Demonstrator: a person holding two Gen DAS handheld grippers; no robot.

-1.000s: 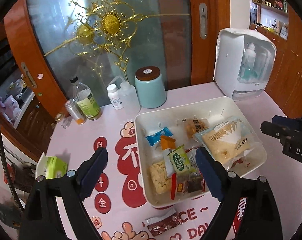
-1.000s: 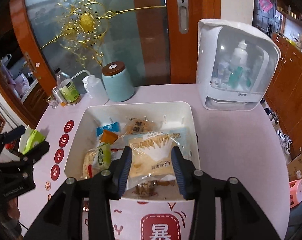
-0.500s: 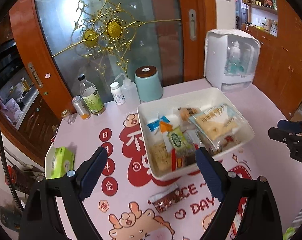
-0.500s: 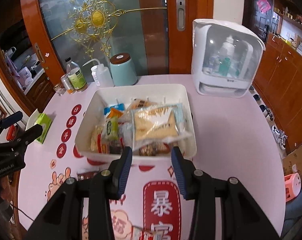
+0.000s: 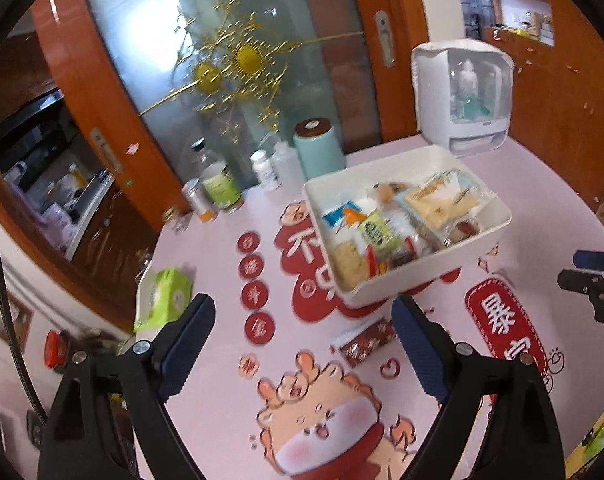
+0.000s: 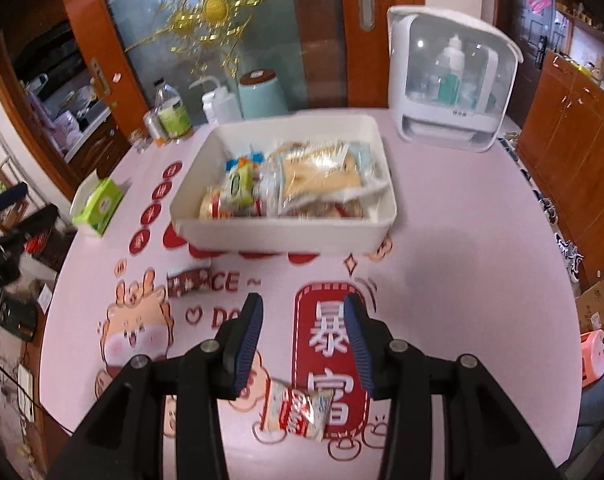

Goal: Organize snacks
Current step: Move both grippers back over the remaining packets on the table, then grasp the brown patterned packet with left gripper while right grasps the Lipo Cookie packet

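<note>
my right gripper [image 6: 304,340]: part open, empty; jaws just widened
red-and-white crinkly snack packet [image 6: 296,410]: lies below those fingertips, long axis crosswise
my left gripper [image 5: 302,344]: wide open, empty

Your table [image 6: 462,240] wears a pink cloth printed with red characters and a cartoon animal. On it rests a white bin [image 6: 286,236] full of snack packets. Just in front of the bin lies a dark red packet [image 6: 188,280], and nearer you a red-and-white packet [image 6: 296,410] lies on the print. At the left edge you have a green tissue pack [image 6: 100,204]. Along the far edge stand bottles [image 5: 220,184], a teal canister [image 6: 260,94] and a white cabinet [image 6: 446,80].
</note>
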